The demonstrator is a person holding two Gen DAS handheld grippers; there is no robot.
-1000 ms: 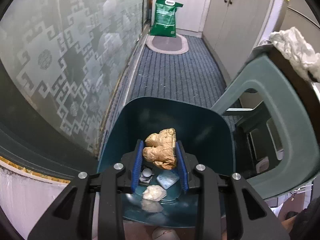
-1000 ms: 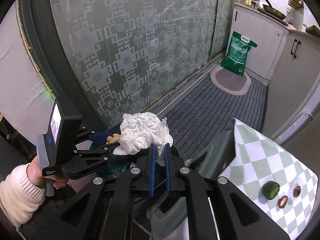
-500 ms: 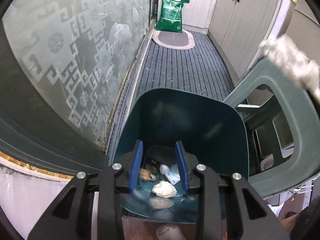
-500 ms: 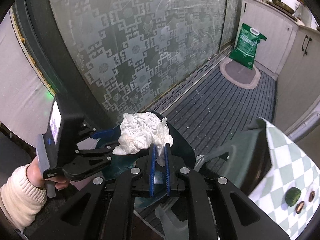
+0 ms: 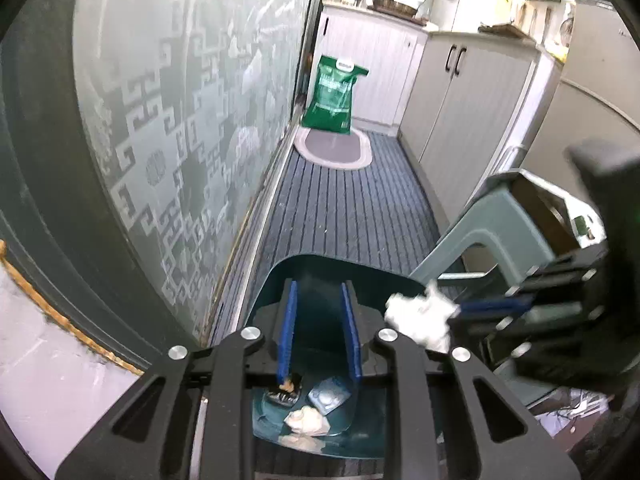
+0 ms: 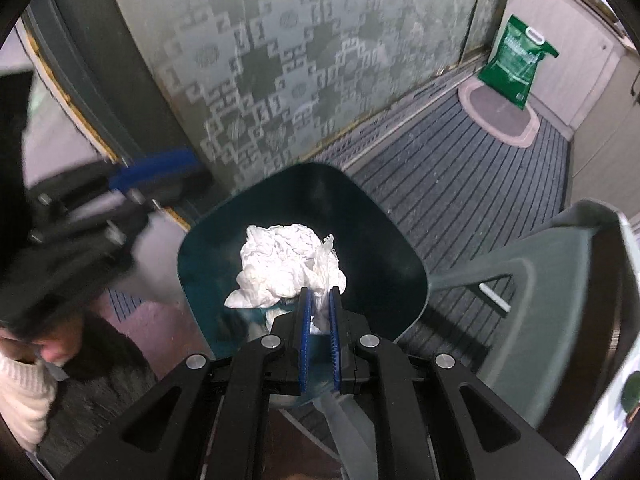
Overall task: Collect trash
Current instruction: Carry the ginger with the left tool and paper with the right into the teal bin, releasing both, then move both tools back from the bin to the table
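Observation:
A dark teal bin [image 5: 320,280] stands on the floor below both grippers; it also shows in the right wrist view [image 6: 384,240]. My left gripper [image 5: 320,328] is open and empty above the bin's near rim. At the bin's bottom lie a brown ginger piece [image 5: 286,387], a blue-white wrapper [image 5: 330,396] and a pale wad [image 5: 306,420]. My right gripper [image 6: 319,312] is shut on a crumpled white tissue [image 6: 284,264] and holds it over the bin's mouth. The tissue also shows in the left wrist view [image 5: 420,314].
A frosted patterned glass door [image 5: 180,140] runs along the left. A grey-green plastic stool [image 5: 500,236] stands right of the bin. A striped grey mat [image 5: 348,208] covers the floor. A green bag [image 5: 334,96] leans at the far end by white cabinets [image 5: 468,120].
My left gripper opened and the ginger piece dropped into the bin. My right gripper carried the tissue from beside the stool to over the bin's mouth.

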